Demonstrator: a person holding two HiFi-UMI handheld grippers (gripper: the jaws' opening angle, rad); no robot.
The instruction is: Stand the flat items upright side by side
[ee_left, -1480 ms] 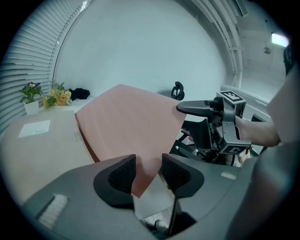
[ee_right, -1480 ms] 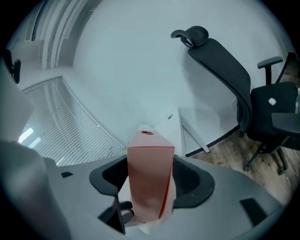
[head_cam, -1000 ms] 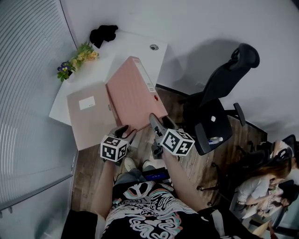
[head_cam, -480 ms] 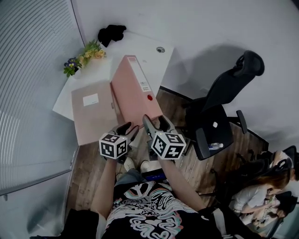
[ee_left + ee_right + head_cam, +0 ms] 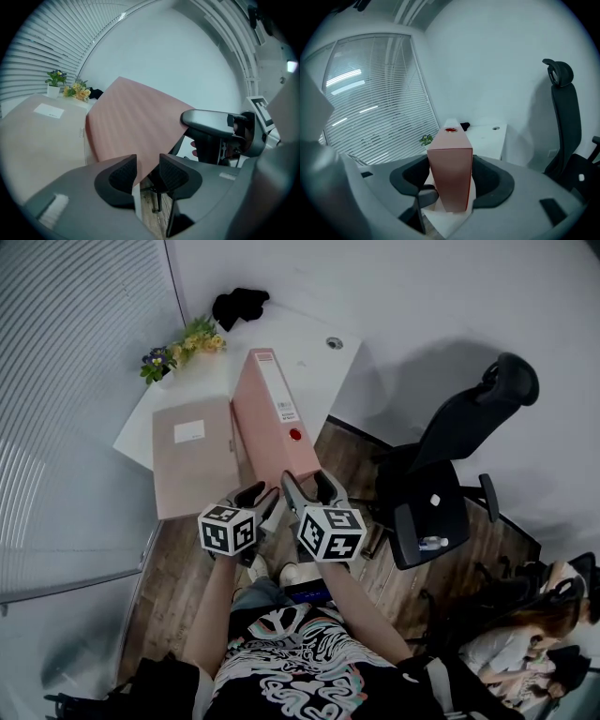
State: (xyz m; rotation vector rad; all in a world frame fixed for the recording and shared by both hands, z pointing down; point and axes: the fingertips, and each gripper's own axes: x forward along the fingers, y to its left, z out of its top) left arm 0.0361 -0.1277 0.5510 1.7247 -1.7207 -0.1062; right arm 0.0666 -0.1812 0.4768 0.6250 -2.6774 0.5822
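Reading from the left, I have the beige file box (image 5: 192,465) lying flat on the white desk (image 5: 305,357), at about ten o'clock from my grippers. It is not stood up yet, so I judge it the second half of the job. The left gripper (image 5: 260,498) sits just beside the near lower corner of the pink file box (image 5: 272,418). Its jaws have just been closing to a narrow gap, and that corner shows in the gap, though I see no pad pressing on it. I take it as a guard against the box slipping. The pink box, at twelve o'clock, is tipped up on its long edge with the spine uppermost, leaning a little, close beside the beige one. The right gripper (image 5: 307,486) clamps its near end across the thickness with the jaws wide, which I judge gives the leverage to bring it upright. An office chair (image 5: 450,465) stands well apart at three o'clock.
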